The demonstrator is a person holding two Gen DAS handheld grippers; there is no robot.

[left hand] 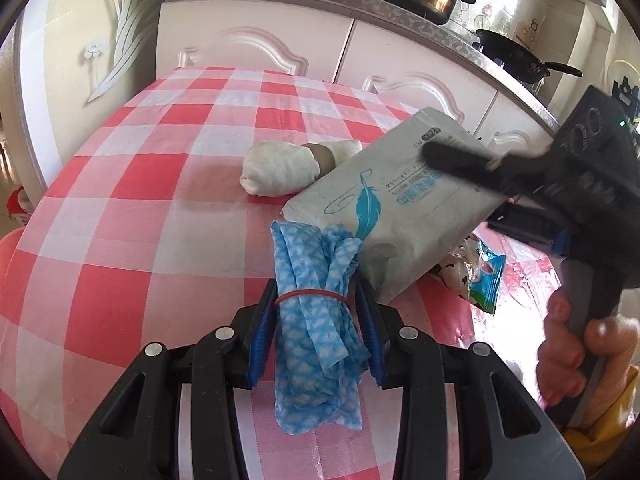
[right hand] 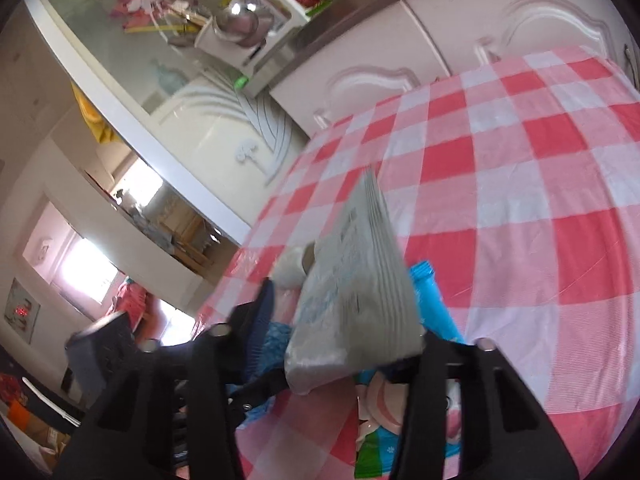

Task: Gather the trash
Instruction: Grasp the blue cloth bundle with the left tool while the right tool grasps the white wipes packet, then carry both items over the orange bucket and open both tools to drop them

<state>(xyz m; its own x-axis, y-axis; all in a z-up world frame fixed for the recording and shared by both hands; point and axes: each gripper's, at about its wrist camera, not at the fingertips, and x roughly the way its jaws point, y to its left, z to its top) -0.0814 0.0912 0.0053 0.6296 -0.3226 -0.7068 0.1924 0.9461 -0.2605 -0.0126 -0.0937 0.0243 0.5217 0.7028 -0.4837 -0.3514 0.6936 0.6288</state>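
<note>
Kitchen interior, pale panelled cabinets behind; work surface is a table under a glossy red, pink and white checked plastic cloth [left hand: 168, 168].

Left wrist view.
- Left gripper [left hand: 316, 312]: jaws closed on a folded blue-and-white patterned cloth bundle bound with a red rubber band [left hand: 316, 312]. Bundle's long axis runs along the fingers, its far end toward the middle of the table, its near end hanging loose past the pads.
- Right gripper [left hand: 472, 172]: enters from the right, held by a hand [left hand: 576, 344] with a yellow sleeve below it. One dark finger lies across the top face of a grey-white soft tissue pack printed with a blue feather [left hand: 384, 216].
- Tissue pack: tilted, far end raised, near lower corner just beside the bundle; whether they touch cannot be told.
- White crumpled tissue roll with a brown cardboard core [left hand: 284, 168]: lying on the cloth behind the pack, well beyond both grippers, long axis across the view. The right gripper appears the nearer.
- Colourful printed snack wrapper [left hand: 476, 272]: flat on the cloth, under the pack's right side.

Right wrist view.
- Right gripper [right hand: 344, 344]: jaws pressed on the tissue pack [right hand: 360, 280], which stands on edge between the fingers, long axis pointing away along them.
- Tissue roll [right hand: 290, 270]: just left of the pack.
- Snack wrapper [right hand: 380, 404]: below the fingers.

Both grippers appear occupied; roll and wrapper remain on the table.
</note>
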